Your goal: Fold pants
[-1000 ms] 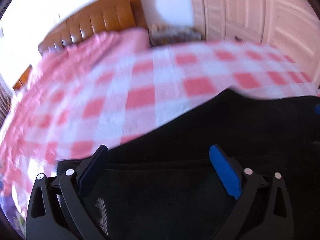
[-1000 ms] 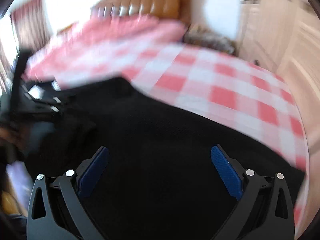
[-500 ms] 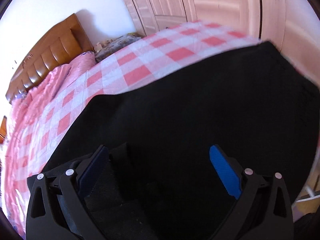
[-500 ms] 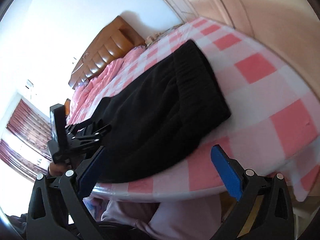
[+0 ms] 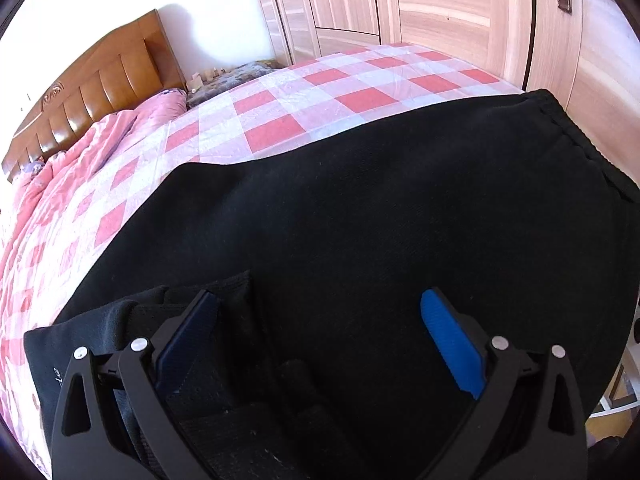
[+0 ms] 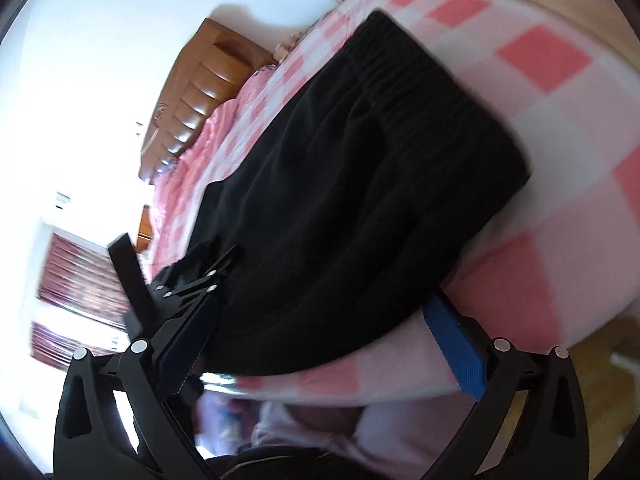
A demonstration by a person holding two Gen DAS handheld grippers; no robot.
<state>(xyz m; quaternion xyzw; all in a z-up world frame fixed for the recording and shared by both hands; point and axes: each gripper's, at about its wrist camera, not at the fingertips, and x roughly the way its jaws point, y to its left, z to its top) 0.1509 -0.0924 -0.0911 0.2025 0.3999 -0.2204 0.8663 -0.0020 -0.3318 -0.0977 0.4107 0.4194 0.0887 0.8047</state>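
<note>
Claws first: the left claw (image 5: pixel 318 330) has its two blue-padded fingers spread wide apart, gripping nothing, and it sits low over the black pants (image 5: pixel 380 208). Under it and against its left finger (image 5: pixel 188 336) lies a bunched, folded layer of the same cloth, with a small bit of white lettering on the fabric just outside that finger. The right claw (image 6: pixel 320 344) is likewise spread apart and holds nothing; it hovers off the near edge of the bed (image 6: pixel 560 128), with the pants' near edge showing between its fingers. Its view is tilted and somewhat blurred.

Seen from the right claw, the pants (image 6: pixel 360 184) lie flat on the bed as a folded dark slab, the ribbed waistband (image 6: pixel 420 92) at the end far from the left claw (image 6: pixel 200 276), which rests at the opposite end of the pants. From the left claw's view, the pants cover the near part of the bed's red-and-white checked sheet (image 5: pixel 304 104).

Beyond the pants on the bed lies a rumpled pink quilt (image 5: pixel 60 176), against a brown wooden headboard (image 5: pixel 100 92). A cluttered nightstand (image 5: pixel 232 76) stands beside the headboard, and a light wood wardrobe (image 5: pixel 440 4) runs along the far side of the bed. Red curtains (image 6: pixel 76 276) show blurred behind the left claw.
</note>
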